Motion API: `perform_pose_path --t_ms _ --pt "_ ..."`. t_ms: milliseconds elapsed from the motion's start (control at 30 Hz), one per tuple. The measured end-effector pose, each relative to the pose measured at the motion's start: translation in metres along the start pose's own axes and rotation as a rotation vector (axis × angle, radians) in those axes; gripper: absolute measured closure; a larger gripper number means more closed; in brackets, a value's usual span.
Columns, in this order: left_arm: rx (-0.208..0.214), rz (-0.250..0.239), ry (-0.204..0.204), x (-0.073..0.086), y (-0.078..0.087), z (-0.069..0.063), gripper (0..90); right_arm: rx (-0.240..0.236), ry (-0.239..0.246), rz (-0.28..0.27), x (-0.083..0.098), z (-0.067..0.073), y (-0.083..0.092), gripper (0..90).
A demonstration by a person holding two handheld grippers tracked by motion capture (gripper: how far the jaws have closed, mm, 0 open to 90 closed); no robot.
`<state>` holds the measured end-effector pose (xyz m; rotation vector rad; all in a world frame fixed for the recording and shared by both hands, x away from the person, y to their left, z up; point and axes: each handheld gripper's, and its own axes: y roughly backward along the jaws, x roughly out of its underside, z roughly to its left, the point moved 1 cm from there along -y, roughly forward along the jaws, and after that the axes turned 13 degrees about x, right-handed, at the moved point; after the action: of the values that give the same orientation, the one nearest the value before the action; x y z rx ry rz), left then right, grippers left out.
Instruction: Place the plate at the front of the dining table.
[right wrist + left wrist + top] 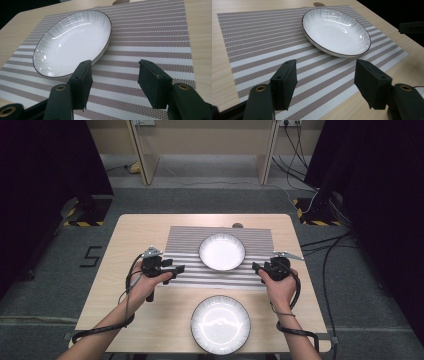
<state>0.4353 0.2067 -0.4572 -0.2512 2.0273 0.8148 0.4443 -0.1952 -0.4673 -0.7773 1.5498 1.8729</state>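
Two white plates on a pale wooden desk (135,227), seen from above: far plate (222,251) lying on a striped placemat (185,237), near plate (220,318) on bare wood at the front edge, its lowest rim cut off by the frame. Left tongs (176,270) held over the placemat's left edge, right tongs (257,268) at its right edge, far plate between them and touched by neither. Both sets of tongs wide apart and holding nothing, as the left gripper view and right gripper view make plain: black jaws spread over the stripes, far plate (336,32) beyond the gap in one, far plate (72,42) up and to the left of the jaws in the other. Small round dark spot (237,225) at the placemat's far edge, too small to make out. Glare across the near plate's centre. Forearms cropped at the bottom of the high view; dark curtains at both sides.
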Motion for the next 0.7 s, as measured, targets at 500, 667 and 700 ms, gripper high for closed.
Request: perform_pose_path --t_ms 500,667,700 --pt "-0.002 -0.002 0.016 0.021 0.012 0.002 34.1 0.003 0.001 0.005 0.014 -0.004 0.010 44.6" --pt "-0.009 -0.005 0.015 0.025 0.017 0.004 34.1 0.001 -0.007 0.003 0.020 -0.007 0.014 44.5" --pt "-0.007 -0.005 0.018 0.026 0.017 0.004 34.1 0.003 -0.003 0.002 0.020 -0.007 0.015 44.5"
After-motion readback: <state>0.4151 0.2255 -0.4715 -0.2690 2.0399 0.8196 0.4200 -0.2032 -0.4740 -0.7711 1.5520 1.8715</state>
